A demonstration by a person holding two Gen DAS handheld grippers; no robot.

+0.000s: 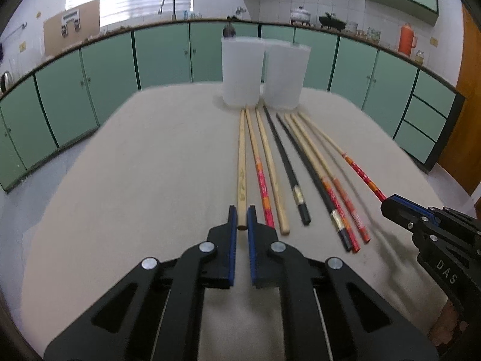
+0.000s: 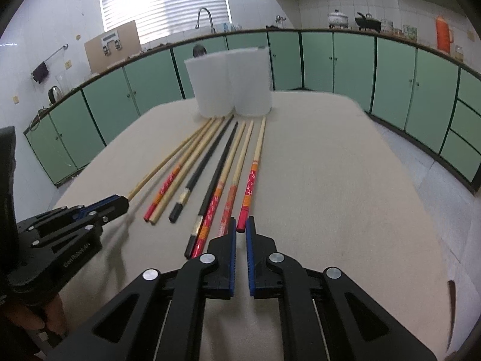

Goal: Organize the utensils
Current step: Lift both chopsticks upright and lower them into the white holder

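Several chopsticks lie side by side on the beige table [image 1: 120, 180], tips toward two frosted white cups [image 1: 240, 72] [image 1: 285, 75] at the far edge. My left gripper [image 1: 242, 215] is shut on the butt end of the leftmost plain wooden chopstick [image 1: 241, 165]. My right gripper [image 2: 241, 225] is shut on the butt of the rightmost red-handled chopstick [image 2: 251, 180]. Each gripper shows in the other's view: the right one [image 1: 390, 204], the left one [image 2: 120, 203]. Black and red-patterned chopsticks [image 1: 297, 189] lie between them.
The two cups [image 2: 210, 84] [image 2: 251, 81] stand touching each other. Green kitchen cabinets [image 1: 162, 54] run behind the table. The table's right edge [image 2: 421, 180] drops to a tiled floor.
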